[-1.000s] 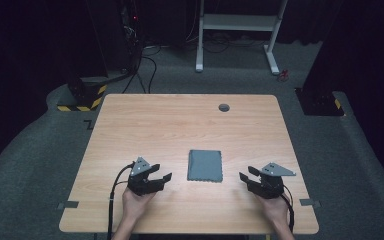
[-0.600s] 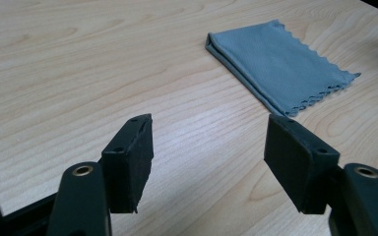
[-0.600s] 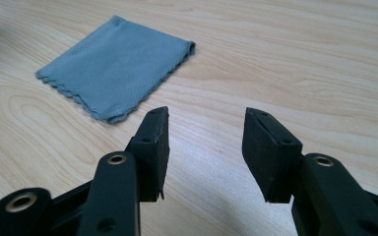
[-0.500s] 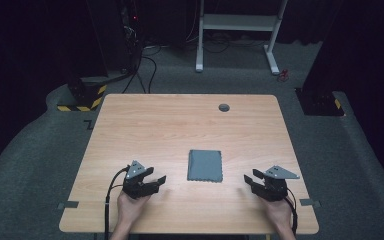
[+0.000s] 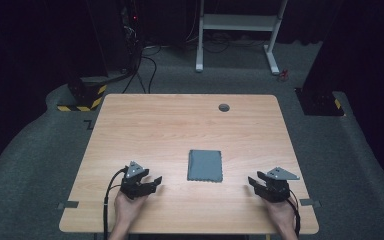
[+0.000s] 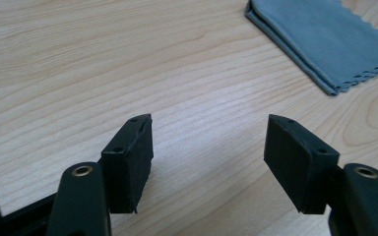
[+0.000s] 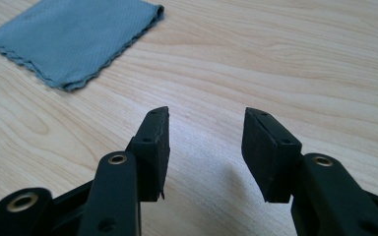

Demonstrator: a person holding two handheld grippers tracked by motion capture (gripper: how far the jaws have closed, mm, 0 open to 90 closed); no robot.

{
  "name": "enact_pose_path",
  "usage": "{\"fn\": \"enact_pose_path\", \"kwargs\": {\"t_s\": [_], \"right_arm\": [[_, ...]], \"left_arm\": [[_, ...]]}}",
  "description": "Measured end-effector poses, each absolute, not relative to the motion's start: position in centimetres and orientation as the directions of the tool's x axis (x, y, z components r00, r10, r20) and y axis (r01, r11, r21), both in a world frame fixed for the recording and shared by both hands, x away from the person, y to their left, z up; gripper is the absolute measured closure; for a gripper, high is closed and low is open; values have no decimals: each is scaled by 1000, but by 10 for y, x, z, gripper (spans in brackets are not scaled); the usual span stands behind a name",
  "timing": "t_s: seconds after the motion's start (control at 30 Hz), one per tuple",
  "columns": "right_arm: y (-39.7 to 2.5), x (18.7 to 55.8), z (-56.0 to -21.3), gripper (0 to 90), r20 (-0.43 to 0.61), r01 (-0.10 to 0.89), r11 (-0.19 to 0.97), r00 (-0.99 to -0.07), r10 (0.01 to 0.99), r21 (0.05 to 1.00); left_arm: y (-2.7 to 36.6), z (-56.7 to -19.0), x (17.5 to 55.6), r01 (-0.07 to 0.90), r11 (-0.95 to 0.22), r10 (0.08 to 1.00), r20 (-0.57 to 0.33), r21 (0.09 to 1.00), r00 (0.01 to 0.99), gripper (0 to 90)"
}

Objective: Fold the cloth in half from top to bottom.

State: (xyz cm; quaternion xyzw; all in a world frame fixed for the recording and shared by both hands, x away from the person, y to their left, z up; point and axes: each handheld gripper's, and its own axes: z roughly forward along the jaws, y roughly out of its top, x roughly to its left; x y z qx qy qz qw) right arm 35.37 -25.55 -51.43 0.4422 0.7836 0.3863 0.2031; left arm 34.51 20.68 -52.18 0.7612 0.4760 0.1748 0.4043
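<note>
A folded grey cloth [image 5: 205, 165] with a zigzag-cut edge lies flat near the middle of the wooden table [image 5: 180, 125]. My left gripper [image 5: 152, 181] rests low over the table to the cloth's left, open and holding nothing. In the left gripper view the cloth [image 6: 330, 37] lies at the upper right, beyond the open left gripper [image 6: 209, 147]. My right gripper [image 5: 252, 180] sits to the cloth's right, also open and empty. The right gripper view has the cloth [image 7: 74, 34] at the upper left, ahead of the open right gripper [image 7: 205, 142].
A small dark round disc [image 5: 224, 107] sits near the table's far edge. Beyond the table are a white metal frame [image 5: 237, 30], cables on grey carpet, and a yellow-black striped base [image 5: 82, 97] at far left.
Both grippers have drawn back toward the near edge of the table. The left one has also turned a little toward the cloth. The cloth has not moved.
</note>
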Motion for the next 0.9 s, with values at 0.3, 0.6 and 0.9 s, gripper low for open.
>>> {"fn": "enact_pose_path", "kwargs": {"t_s": [0.3,0.6,0.9], "right_arm": [[-255,356,-520,540,-24,539,355,-525,850,764],[-253,357,-522,515,-54,555,382,-516,855,739],[-257,361,-522,422,-8,595,331,-478,878,733]], "left_arm": [[212,-527,350,603,-224,889,-92,766,448,359],[212,-527,351,594,-261,901,-29,761,433,353],[207,-528,350,592,-286,899,-3,754,438,310]]}}
